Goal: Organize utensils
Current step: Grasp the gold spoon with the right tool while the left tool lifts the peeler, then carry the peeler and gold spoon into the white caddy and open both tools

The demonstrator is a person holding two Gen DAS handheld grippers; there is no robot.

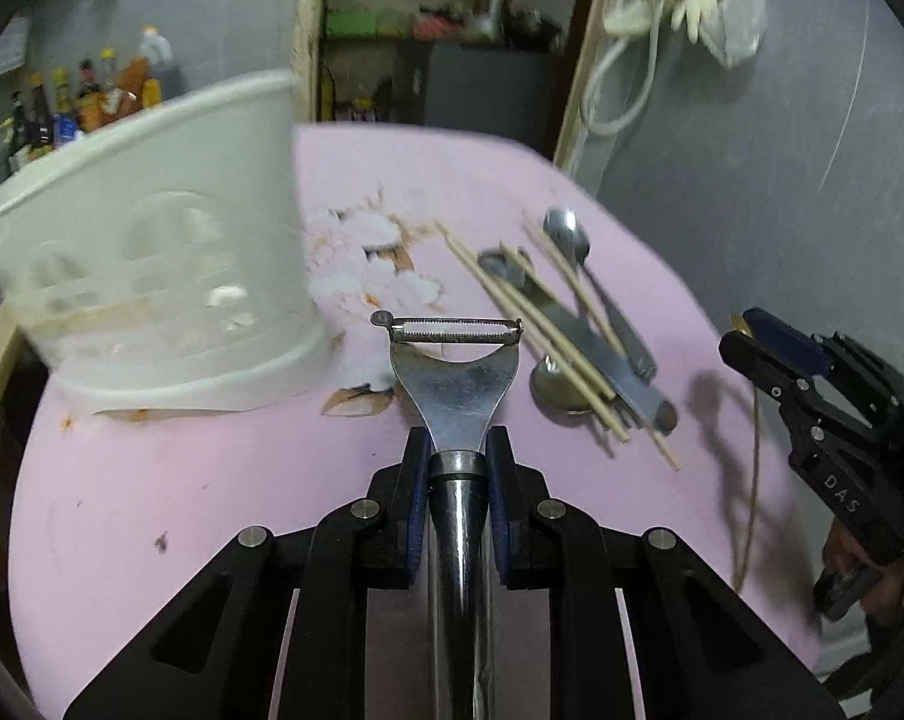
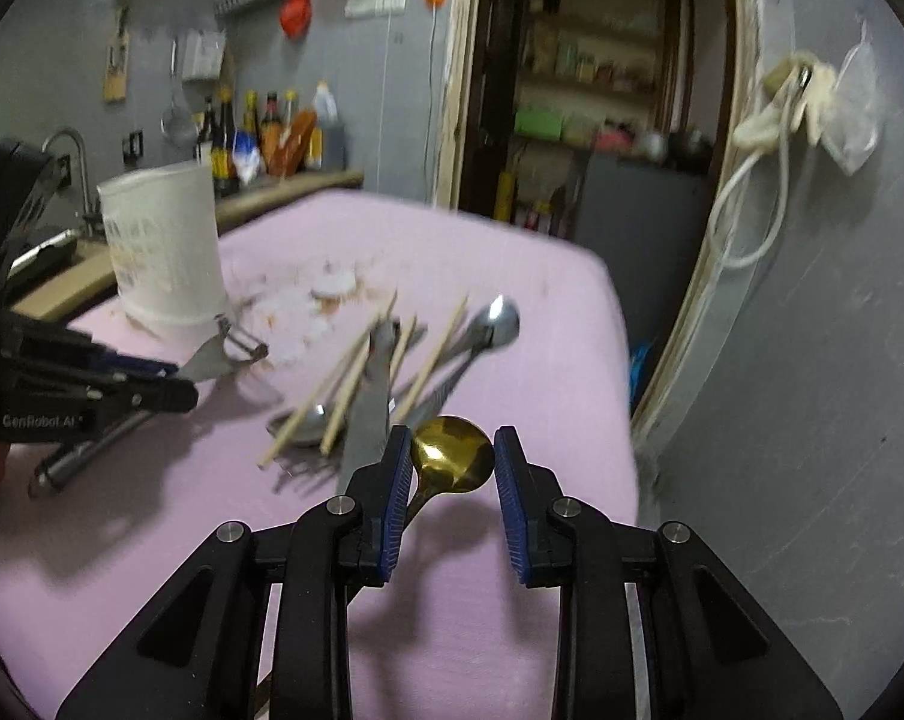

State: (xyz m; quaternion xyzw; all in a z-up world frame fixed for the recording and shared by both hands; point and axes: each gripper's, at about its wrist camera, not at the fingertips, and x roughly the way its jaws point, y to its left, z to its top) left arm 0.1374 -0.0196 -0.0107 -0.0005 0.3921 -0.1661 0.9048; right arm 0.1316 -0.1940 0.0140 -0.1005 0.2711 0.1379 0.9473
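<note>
The left gripper (image 1: 456,450) is clamping its pads on the neck of the steel peeler (image 1: 456,372), just below the blade – a grip low enough to keep the heavy handle from swinging. The white utensil holder (image 1: 152,264) is standing at about ten o'clock from the peeler in the left wrist view, near enough that it is probably the drop point. The right gripper (image 2: 447,468) is showing its blue pads apart in its own view, with the bowl of a gold spoon (image 2: 452,453) sitting between them; whether the pads are pinching its handle lower down I cannot tell. The remaining pile – chopsticks (image 1: 547,324), silver spoons (image 1: 562,387) and a knife (image 1: 595,354) – is lying crossed on the pink table (image 1: 212,480) at one o'clock from the peeler, waiting to be sorted
</note>
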